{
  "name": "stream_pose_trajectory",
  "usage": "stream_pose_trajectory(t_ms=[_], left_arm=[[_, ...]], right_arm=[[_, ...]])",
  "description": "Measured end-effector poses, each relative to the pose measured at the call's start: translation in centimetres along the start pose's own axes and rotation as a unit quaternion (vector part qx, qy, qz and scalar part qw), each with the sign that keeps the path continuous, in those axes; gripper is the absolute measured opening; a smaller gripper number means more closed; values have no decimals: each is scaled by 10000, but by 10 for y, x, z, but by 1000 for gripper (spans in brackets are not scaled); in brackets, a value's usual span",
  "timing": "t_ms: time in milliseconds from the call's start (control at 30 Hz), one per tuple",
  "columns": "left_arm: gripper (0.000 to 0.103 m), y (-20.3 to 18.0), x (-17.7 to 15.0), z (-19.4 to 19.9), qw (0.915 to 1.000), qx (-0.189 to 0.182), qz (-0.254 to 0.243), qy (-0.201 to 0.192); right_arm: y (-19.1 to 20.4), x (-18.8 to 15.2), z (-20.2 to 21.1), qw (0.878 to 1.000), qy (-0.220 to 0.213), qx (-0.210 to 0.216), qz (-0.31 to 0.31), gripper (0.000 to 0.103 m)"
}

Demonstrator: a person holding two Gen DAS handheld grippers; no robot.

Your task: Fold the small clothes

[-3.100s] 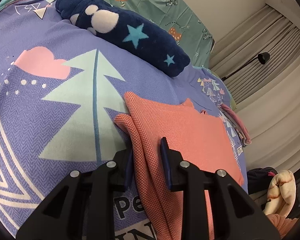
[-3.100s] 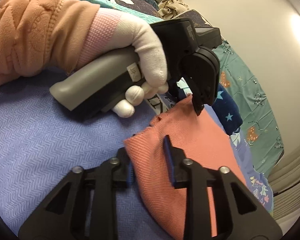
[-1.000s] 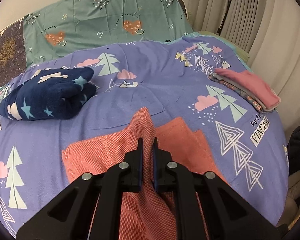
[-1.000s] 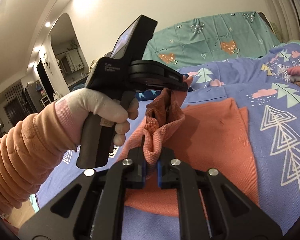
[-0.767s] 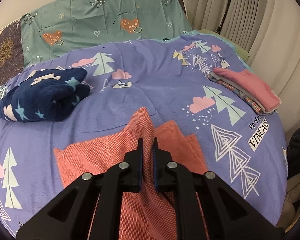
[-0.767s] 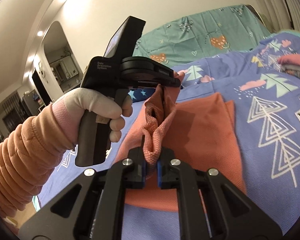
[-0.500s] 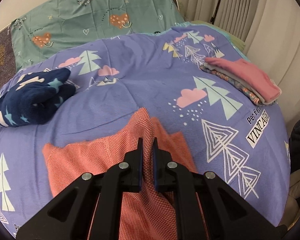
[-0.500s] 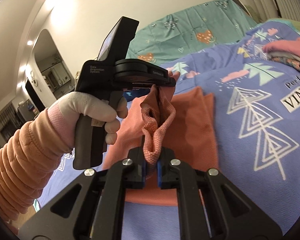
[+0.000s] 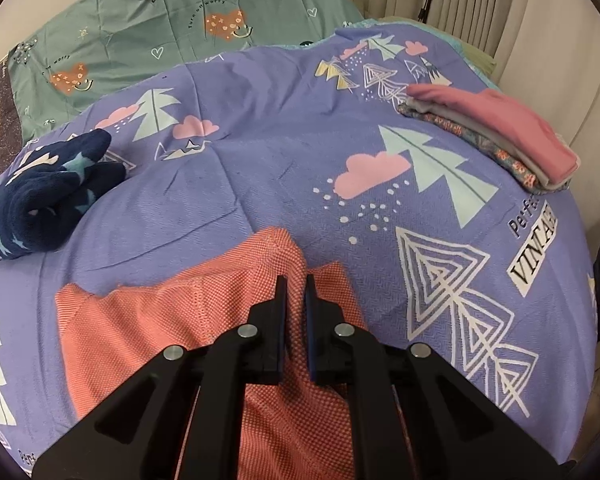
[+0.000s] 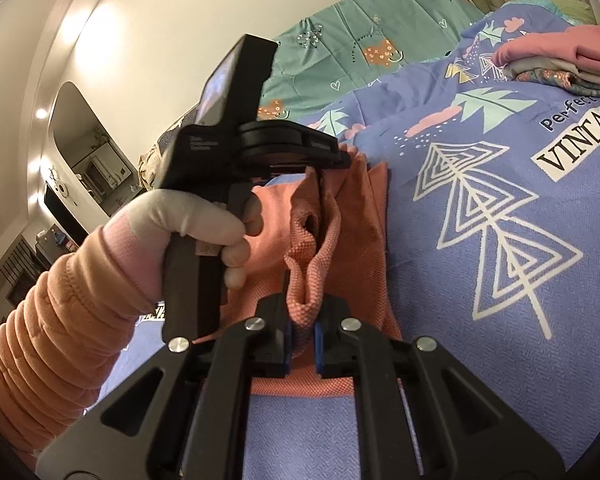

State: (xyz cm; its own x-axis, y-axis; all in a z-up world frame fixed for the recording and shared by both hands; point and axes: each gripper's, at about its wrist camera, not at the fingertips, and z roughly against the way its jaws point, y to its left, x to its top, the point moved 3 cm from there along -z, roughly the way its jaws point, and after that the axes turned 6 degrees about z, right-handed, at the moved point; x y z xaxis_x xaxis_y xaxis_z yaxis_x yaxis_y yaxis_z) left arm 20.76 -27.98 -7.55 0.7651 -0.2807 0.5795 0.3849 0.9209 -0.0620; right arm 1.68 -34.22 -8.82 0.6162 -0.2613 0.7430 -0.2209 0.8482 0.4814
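Blanket (image 9: 260, 184): spread over the bed, under everything.
Garment (image 9: 148, 320): on the blanket's near part.
Fleece bundle (image 9: 44, 200): far left of garment.
Folded stack (image 9: 500, 132): far right edge.
Pillow (image 9: 160, 32): behind the blanket.

Bed (image 9: 260, 184) with purple coverlet printed with trees, clouds and triangles; green patterned pillow (image 9: 172, 28) at its head against a plain cream wall (image 10: 172, 20). Pale pleated curtains (image 9: 472, 4) hang along the side beyond the bed. Arched opening (image 10: 88, 160) in the wall gives onto a further room, with round ceiling lights (image 10: 42, 113) glowing beside it.
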Motion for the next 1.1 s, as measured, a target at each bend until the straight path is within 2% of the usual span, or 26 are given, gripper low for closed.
stream_pose_trajectory(t_ms=[167,300,467,600,800,967,1033,1100], left_arm=[[9,-5,-5,-7,9998,86,-183,-1],[10,-6,-4,5,9995,83,-254,-179],[26,4,0,45,9975,51,-287,-639],[32,22,-12,79,9961,-7,-212,-851],[38,49,-83,123,9965,-155,-268,-772],[39,50,-148,156,9962,-374,-400,-684],[39,49,-173,160,9963,-290,-550,-586],[40,50,-194,153,9969,-115,-675,-387]], right_arm=[[-11,-4,-5,9996,171,-9,-230,7],[-21,-8,-8,9985,296,10,-456,8],[-26,-12,-8,9973,369,71,-627,8],[-27,-14,-7,9967,391,118,-698,8],[-24,-12,-4,9965,396,183,-714,8],[-16,0,13,9962,143,378,-778,7],[-18,0,16,9972,245,191,-680,7],[-29,-11,8,9960,570,-115,-678,8]])
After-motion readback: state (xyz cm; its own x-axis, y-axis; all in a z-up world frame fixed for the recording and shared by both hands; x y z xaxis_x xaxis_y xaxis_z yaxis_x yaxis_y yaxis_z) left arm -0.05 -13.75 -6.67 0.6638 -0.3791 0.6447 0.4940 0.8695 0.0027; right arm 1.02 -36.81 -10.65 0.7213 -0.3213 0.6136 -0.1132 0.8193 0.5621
